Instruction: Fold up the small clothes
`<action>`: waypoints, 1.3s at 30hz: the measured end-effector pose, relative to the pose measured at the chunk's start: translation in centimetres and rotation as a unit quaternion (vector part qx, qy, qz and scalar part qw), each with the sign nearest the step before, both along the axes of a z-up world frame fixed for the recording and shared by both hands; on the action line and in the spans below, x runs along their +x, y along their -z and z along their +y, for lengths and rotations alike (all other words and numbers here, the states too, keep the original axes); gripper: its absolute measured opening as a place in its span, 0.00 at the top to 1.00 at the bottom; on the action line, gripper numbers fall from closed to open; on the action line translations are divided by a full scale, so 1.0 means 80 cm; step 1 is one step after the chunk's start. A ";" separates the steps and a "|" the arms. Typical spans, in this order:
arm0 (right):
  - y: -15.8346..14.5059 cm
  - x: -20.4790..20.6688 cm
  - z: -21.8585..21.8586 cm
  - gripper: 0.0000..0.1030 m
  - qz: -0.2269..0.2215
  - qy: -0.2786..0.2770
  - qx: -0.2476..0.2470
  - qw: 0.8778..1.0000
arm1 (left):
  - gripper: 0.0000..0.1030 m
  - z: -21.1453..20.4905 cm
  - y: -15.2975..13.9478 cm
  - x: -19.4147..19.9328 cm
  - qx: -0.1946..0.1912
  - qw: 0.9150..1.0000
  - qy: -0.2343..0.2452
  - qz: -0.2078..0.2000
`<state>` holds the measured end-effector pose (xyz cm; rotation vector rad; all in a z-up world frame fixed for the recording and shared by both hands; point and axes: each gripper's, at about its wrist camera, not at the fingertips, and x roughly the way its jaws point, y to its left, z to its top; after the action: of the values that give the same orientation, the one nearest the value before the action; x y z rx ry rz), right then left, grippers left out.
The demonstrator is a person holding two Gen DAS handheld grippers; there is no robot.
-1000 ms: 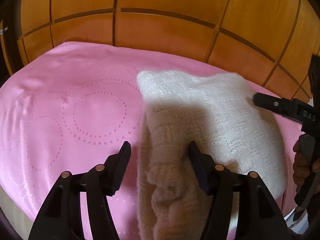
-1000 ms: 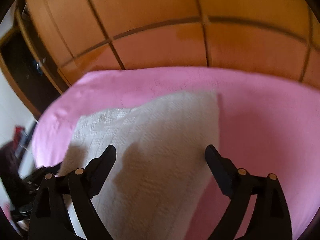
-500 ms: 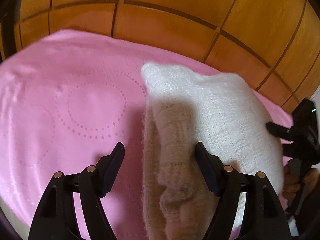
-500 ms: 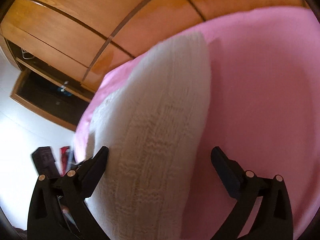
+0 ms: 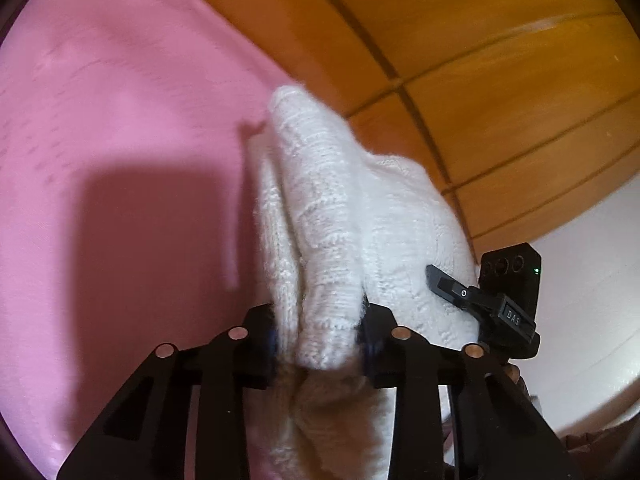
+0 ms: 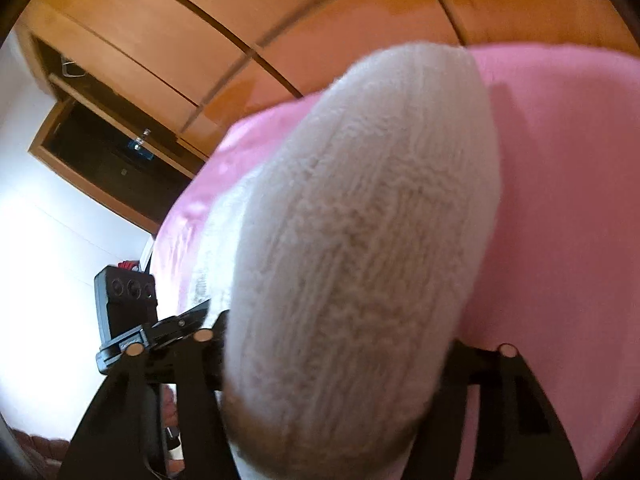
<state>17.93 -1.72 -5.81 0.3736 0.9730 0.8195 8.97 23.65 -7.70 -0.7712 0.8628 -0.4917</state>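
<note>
1. Left wrist view: the left hand-held gripper [image 5: 320, 344] sat at the bottom of the frame, its two black fingers drawn in and clamped on a bunched fold of a white knitted garment [image 5: 332, 216].
2. The garment rose from between the fingers as a thick, fluffy ridge, lifted over a pink bedspread [image 5: 120, 140] that filled the left side and carried a dark shadow.
3. To the right, the right hand-held gripper [image 5: 452, 286] showed as a black finger lying against the knit, with its camera block just behind.
4. Orange wooden panels [image 5: 460, 60] with dark seams crossed the top, and a white wall [image 5: 592, 300] showed at the right.
5. Right wrist view: the right hand-held gripper [image 6: 332, 360] was mostly covered by the same white knitted garment [image 6: 368, 220], which bulged between its fingers and hid their tips; the fingers pressed on either side of the thick roll, gripping it.
6. The pink bedspread [image 6: 560, 200] lay behind and to the right.
7. At lower left, the left hand-held gripper [image 6: 188, 322] appeared with its camera block, touching the garment's edge.
8. Wooden panels [image 6: 280, 8] ran across the top, beside a dark open cabinet recess [image 6: 100, 152].
</note>
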 end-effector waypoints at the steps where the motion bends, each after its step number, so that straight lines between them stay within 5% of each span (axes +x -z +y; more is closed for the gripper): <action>1: -0.010 -0.006 -0.008 0.47 -0.011 0.005 0.004 1.000 | 0.71 -0.010 -0.007 0.004 0.005 1.000 0.010 -0.006; 6: -0.051 -0.028 -0.091 0.48 -0.058 0.065 0.020 0.996 | 0.71 -0.100 -0.039 0.045 0.020 0.996 0.083 -0.027; 14: -0.059 -0.047 -0.277 0.47 -0.070 0.225 0.013 0.972 | 0.71 -0.319 -0.075 0.130 0.071 0.974 0.211 -0.045; 19: 0.012 -0.061 -0.362 0.37 -0.003 0.314 -0.051 0.948 | 0.65 -0.444 -0.042 0.138 0.204 0.944 0.257 -0.027; 23: 0.034 -0.083 -0.385 0.07 0.002 0.361 -0.058 0.931 | 0.57 -0.462 -0.045 0.120 0.259 0.936 0.231 -0.060; 28: -0.031 -0.119 -0.365 0.13 -0.082 0.401 -0.136 0.902 | 0.57 -0.438 -0.066 0.107 0.306 0.927 0.188 -0.104; 31: -0.066 -0.124 -0.343 0.17 -0.123 0.391 -0.149 0.900 | 0.57 -0.437 -0.064 0.105 0.320 0.924 0.183 -0.103; 35: -0.047 -0.093 -0.307 0.25 -0.092 0.355 -0.195 0.910 | 0.50 -0.450 -0.049 0.108 0.358 0.912 0.166 -0.110; 39: -0.002 -0.073 -0.273 0.23 -0.094 0.372 -0.290 0.877 | 0.44 -0.456 -0.045 0.115 0.360 0.915 0.153 -0.103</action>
<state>12.08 -23.60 -5.69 0.1146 0.7532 -0.1528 18.15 -12.81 -4.10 0.0968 0.8850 -0.4720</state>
